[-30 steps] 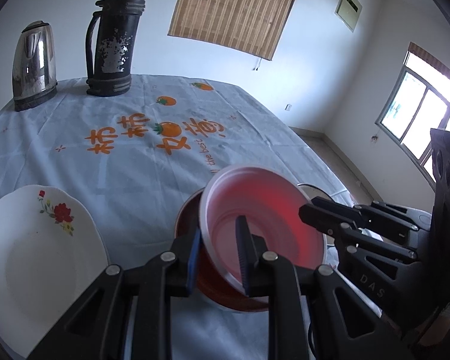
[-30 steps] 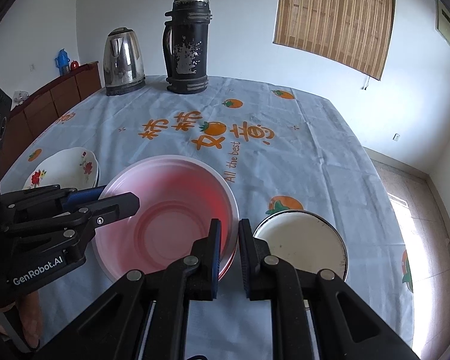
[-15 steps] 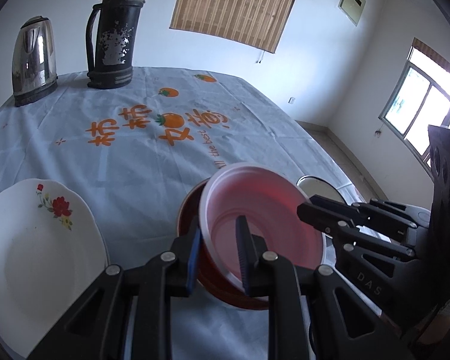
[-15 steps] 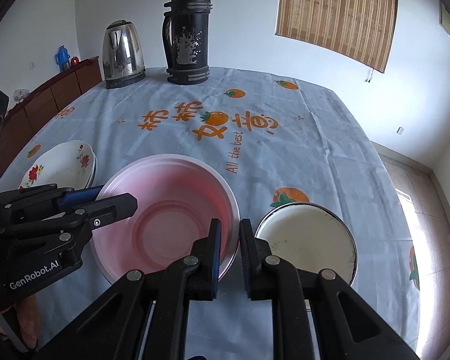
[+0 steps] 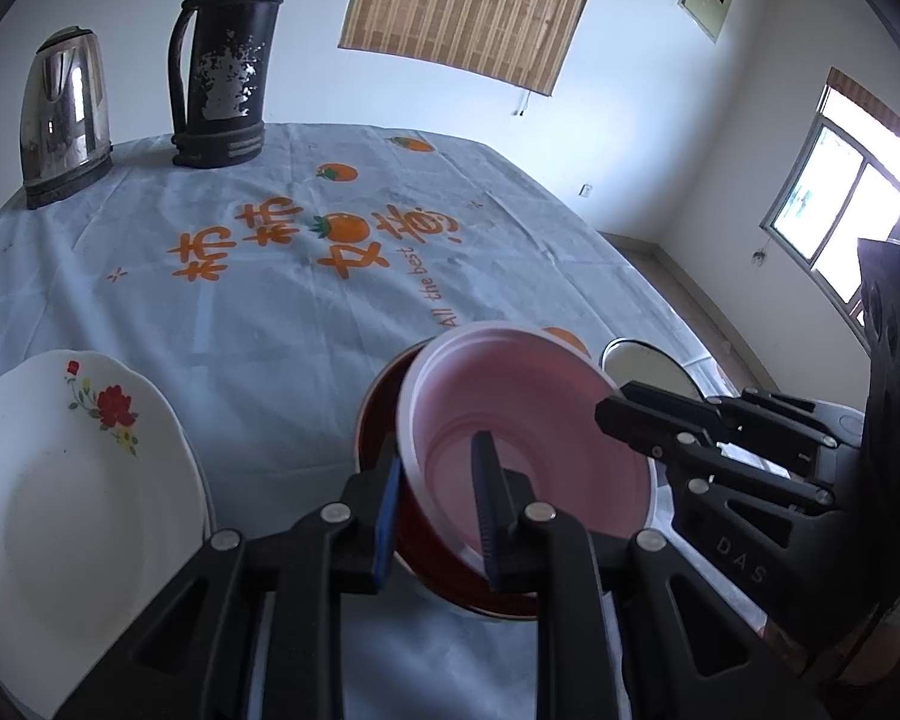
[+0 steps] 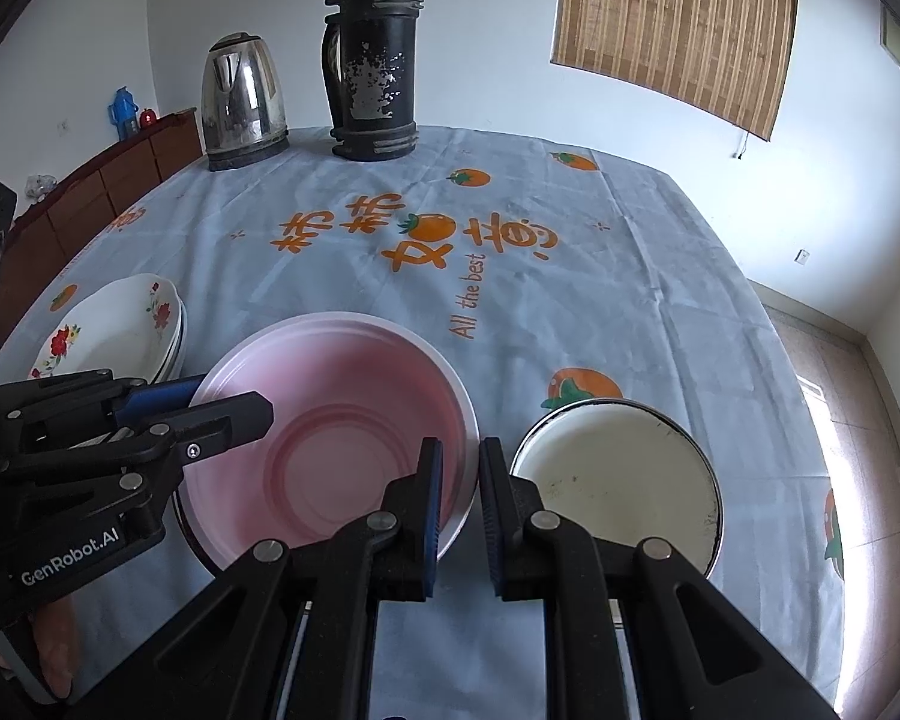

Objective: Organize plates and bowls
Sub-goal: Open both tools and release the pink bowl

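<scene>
Jaws of both grippers are clamping the pink bowl [image 6: 330,438] by opposite rims, left gripper [image 5: 435,498] on its near-left wall, right gripper [image 6: 459,504] on the rim beside the white enamel plate [image 6: 621,480]; the bowl is sitting tilted in a red bowl [image 5: 390,468] on the counter [image 6: 570,300]. Nesting step looks to be in hand; next move is calling for levelling, then releasing. Readable: "All the best" on cloth, "GenRobot.AI" and "DAS" on gripper bodies
</scene>
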`<action>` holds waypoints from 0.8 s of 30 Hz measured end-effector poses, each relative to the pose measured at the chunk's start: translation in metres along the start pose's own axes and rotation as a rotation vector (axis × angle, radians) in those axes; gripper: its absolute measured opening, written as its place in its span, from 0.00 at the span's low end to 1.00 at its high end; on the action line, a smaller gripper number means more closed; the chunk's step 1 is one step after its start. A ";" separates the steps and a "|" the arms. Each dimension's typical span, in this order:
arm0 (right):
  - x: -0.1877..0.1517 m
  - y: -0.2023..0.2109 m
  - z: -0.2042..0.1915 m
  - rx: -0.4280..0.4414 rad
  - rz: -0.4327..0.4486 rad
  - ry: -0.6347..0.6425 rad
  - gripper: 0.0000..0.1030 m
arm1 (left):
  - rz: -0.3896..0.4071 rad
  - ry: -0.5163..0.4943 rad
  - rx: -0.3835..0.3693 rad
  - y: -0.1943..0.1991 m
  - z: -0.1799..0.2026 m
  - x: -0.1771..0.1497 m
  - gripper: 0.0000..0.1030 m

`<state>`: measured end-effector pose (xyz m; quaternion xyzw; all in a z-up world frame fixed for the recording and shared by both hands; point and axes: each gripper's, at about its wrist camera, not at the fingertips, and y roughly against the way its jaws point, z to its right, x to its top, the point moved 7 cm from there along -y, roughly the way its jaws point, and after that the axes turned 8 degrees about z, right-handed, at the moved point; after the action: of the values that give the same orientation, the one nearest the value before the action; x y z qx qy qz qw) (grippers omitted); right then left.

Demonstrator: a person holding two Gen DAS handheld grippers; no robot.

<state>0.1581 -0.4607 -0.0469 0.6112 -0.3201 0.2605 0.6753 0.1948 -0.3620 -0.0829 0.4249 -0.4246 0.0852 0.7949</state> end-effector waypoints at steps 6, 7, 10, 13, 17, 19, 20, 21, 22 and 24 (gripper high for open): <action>-0.001 -0.002 0.000 0.002 -0.005 -0.004 0.15 | 0.000 0.000 -0.004 0.001 0.000 0.000 0.19; -0.001 -0.002 0.000 0.002 -0.005 -0.003 0.15 | 0.000 0.001 -0.005 0.000 0.000 0.000 0.20; -0.001 -0.003 0.001 0.004 -0.002 -0.012 0.15 | -0.003 0.010 -0.020 0.000 0.001 0.000 0.25; -0.001 -0.003 0.001 0.010 0.005 -0.024 0.15 | 0.001 0.018 -0.027 0.002 0.001 0.001 0.29; -0.003 -0.003 -0.005 0.045 0.010 -0.024 0.33 | 0.022 0.028 -0.031 0.006 -0.001 0.005 0.38; -0.005 -0.003 -0.009 0.044 0.014 -0.009 0.41 | 0.029 0.036 -0.040 0.008 -0.002 0.007 0.40; -0.005 -0.003 -0.010 0.044 0.016 -0.006 0.41 | 0.032 0.040 -0.043 0.009 -0.003 0.008 0.41; -0.005 -0.003 -0.011 0.044 0.019 -0.006 0.41 | 0.038 0.044 -0.047 0.010 -0.003 0.009 0.42; -0.005 -0.003 -0.011 0.044 0.022 -0.009 0.42 | 0.043 0.044 -0.045 0.010 -0.003 0.009 0.47; -0.005 -0.003 -0.009 0.040 0.027 -0.014 0.42 | 0.053 0.034 -0.005 0.011 -0.006 0.010 0.63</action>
<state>0.1577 -0.4522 -0.0531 0.6221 -0.3275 0.2718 0.6571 0.1996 -0.3531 -0.0707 0.4103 -0.4223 0.1122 0.8005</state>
